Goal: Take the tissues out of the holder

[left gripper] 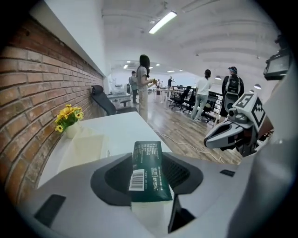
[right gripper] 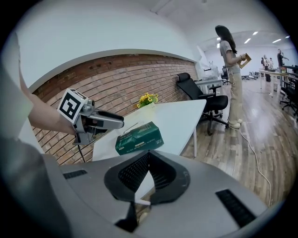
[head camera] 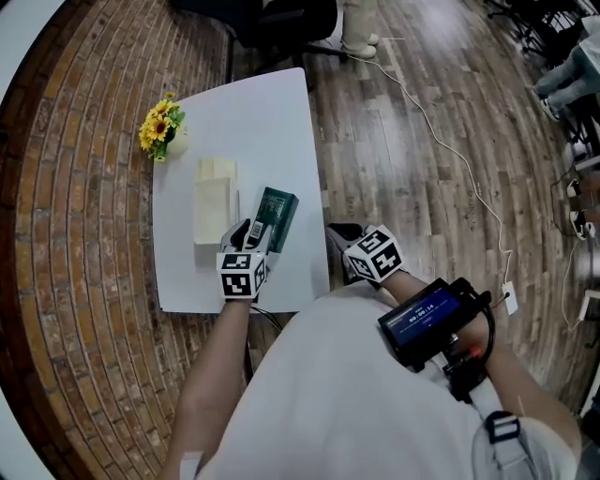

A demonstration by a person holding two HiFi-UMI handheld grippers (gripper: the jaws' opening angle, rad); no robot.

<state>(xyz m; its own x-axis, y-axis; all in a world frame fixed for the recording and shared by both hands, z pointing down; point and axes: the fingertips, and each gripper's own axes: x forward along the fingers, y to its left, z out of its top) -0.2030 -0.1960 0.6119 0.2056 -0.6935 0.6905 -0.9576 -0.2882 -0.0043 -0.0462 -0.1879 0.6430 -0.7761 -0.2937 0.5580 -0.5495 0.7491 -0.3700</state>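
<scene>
A dark green tissue pack (head camera: 276, 216) with a barcode label is lifted a little above the white table (head camera: 272, 122). My left gripper (head camera: 261, 231) is shut on its near end; in the left gripper view the pack (left gripper: 148, 169) sits between the two jaws and sticks out forward. The cream rectangular holder (head camera: 214, 211) lies on the table just left of the pack, also seen in the left gripper view (left gripper: 86, 146). My right gripper (head camera: 343, 246) hovers off the table's right edge, jaws shut with nothing between them (right gripper: 149, 162). From there the pack (right gripper: 139, 138) shows in the left gripper (right gripper: 122, 126).
A small vase of yellow flowers (head camera: 161, 129) stands at the table's far left corner by the brick wall. A black office chair (head camera: 281, 23) is behind the table. A white cable (head camera: 441, 141) runs over the wooden floor. People stand far off in the room.
</scene>
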